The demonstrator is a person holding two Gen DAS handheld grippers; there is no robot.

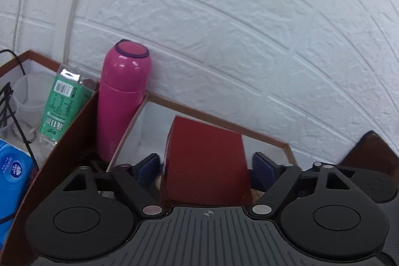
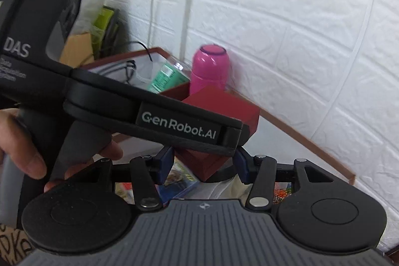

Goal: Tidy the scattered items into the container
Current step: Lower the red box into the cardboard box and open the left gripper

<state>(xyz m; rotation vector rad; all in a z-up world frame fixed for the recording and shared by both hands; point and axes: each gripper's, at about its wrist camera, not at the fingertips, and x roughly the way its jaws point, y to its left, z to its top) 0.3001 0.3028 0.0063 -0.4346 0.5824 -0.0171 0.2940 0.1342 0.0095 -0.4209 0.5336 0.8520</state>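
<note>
Left gripper has its blue pads spread to either side of a dark red box, and gaps show between pads and box in the left wrist view, so the jaws stand apart and not clamped. The box sits tilted over the right-hand compartment of the brown-rimmed container, with the pink flask upright in the narrow middle slot and a green-labelled bottle leaning in the left section beside a blue tissue pack. From the right wrist view the box juts past the left tool's black body, one corner pointing downward between the fingers of the right gripper, whose jaws are also apart with nothing between the pads. Judged from this, the step in hand is settling the box into its compartment. Doing it well likely means levelling the box so its faces line up with the cardboard divider, lowering it straight without nudging the flask, and backing the open fingers out along the box's sides, not across them. Packets scattered below the right tool seem to wait their turn.
</note>
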